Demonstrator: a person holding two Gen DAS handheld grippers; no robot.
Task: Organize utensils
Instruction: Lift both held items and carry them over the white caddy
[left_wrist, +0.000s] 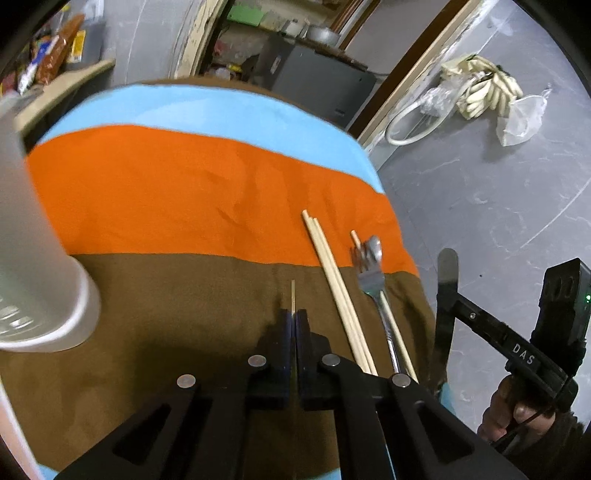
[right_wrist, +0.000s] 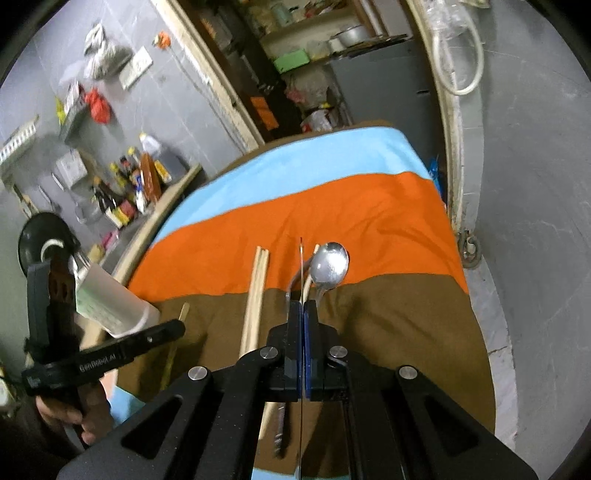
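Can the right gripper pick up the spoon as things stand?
Probably not yet: the right gripper is shut on a knife. The spoon itself lies uncovered just ahead on the cloth.

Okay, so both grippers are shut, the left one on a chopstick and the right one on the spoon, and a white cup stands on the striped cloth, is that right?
Not quite: the right gripper is shut on a knife, as the left wrist view shows; the spoon lies loose on the cloth. The left gripper, chopstick and white cup are as said.
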